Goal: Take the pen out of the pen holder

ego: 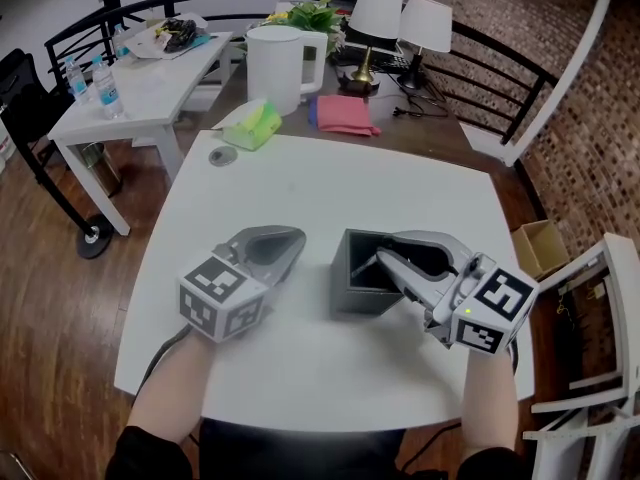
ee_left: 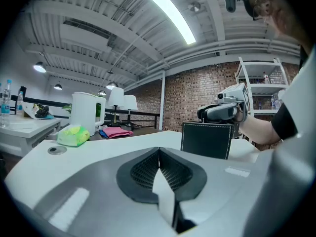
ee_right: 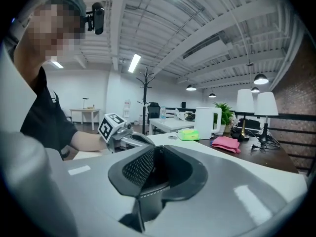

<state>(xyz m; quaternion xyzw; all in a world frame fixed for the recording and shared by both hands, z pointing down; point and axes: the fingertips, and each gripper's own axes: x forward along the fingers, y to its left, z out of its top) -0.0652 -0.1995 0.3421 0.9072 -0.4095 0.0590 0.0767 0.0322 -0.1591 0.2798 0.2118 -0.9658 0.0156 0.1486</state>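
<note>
A dark square pen holder (ego: 352, 286) stands near the middle of the white table (ego: 300, 198); the left gripper view shows its stitched side (ee_left: 206, 139). No pen shows in any view. My right gripper (ego: 384, 250) reaches in from the right, fingertips over the holder's opening. In the right gripper view its jaws (ee_right: 155, 152) stand partly apart with only the holder's dark inside between them. My left gripper (ego: 298, 236) lies on the table left of the holder, apart from it. Its pads (ee_left: 159, 149) meet with nothing between them.
Behind the table are a white jug (ego: 280, 66), a green pack (ego: 252, 126), a pink cloth (ego: 345, 113) and two lamps (ego: 378, 13). A small round disc (ego: 224, 156) lies at the table's far left. A white chair (ego: 590, 348) stands at the right.
</note>
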